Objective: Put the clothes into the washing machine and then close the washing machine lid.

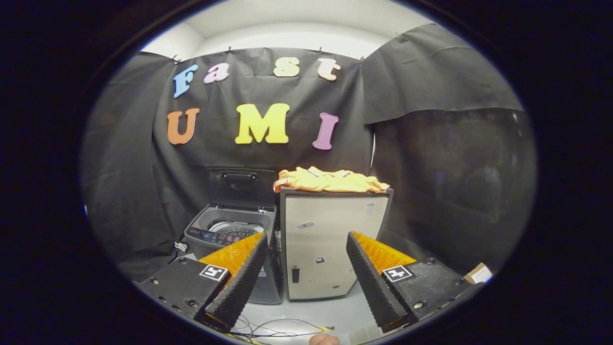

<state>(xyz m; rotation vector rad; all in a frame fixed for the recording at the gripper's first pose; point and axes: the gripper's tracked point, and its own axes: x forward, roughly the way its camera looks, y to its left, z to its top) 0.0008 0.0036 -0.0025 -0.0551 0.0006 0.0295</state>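
Observation:
A yellow-orange garment lies crumpled on top of a small silver cabinet, well beyond my fingers. To the left of the cabinet stands a grey top-loading washing machine with its lid raised against the wall and the drum showing. My gripper is open, fingers wide apart, with nothing between them. The cabinet front shows through the gap between the fingers, and the left fingertip overlaps the washer's right front corner.
Black cloth walls close the booth behind and on both sides. Dark cables trail over the pale floor in front of the cabinet. A small cardboard piece lies at the far right. A bit of a hand shows below the fingers.

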